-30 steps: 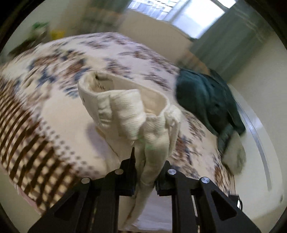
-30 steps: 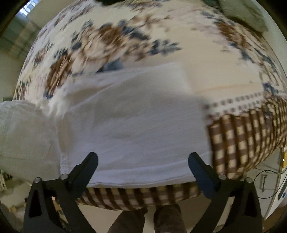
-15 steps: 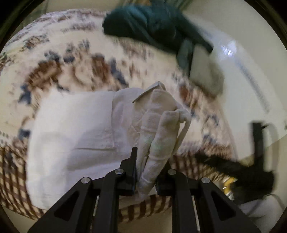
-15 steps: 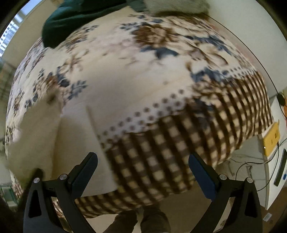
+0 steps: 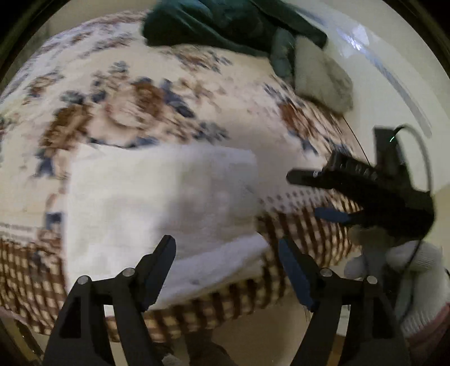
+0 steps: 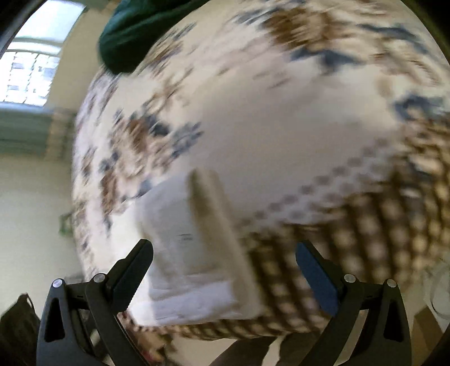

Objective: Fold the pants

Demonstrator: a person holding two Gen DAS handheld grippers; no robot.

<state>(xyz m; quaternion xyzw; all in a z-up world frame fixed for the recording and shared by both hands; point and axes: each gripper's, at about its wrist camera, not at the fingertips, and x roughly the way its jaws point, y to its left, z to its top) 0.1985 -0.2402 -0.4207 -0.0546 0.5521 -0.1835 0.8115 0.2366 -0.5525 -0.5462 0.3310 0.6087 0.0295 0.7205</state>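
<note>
Through the left wrist camera I see my left tool (image 5: 226, 253) spread wide with nothing between its fingers, hovering over the near edge of the bed (image 5: 197, 70). The white pants (image 5: 157, 202) lie folded into a rough rectangle on the bedspread, straddling the line where the floral print meets the brown checked border. The near edge of the pants sits just past my fingertips, with a thicker folded band along that edge. To the right, my right tool (image 5: 323, 194) comes into this view, held by a white-gloved hand (image 5: 407, 270); its fingers are apart and it hangs beside the right edge of the pants, over the checked border. At the far end of the bed lie a dark green garment (image 5: 213, 25) and a grey-white pillow (image 5: 323, 76) beside it.

Through the right wrist camera, heavily blurred, my right tool (image 6: 225, 259) is also spread wide and holds nothing. The pants (image 6: 185, 253) appear between its 2 fingers, nearer the left finger, resting on the bed (image 6: 281, 126) at its near edge, partly over the checked border. The dark green garment (image 6: 135, 31) sits at the far end, and a bright window (image 6: 31, 73) shows at the upper left.
</note>
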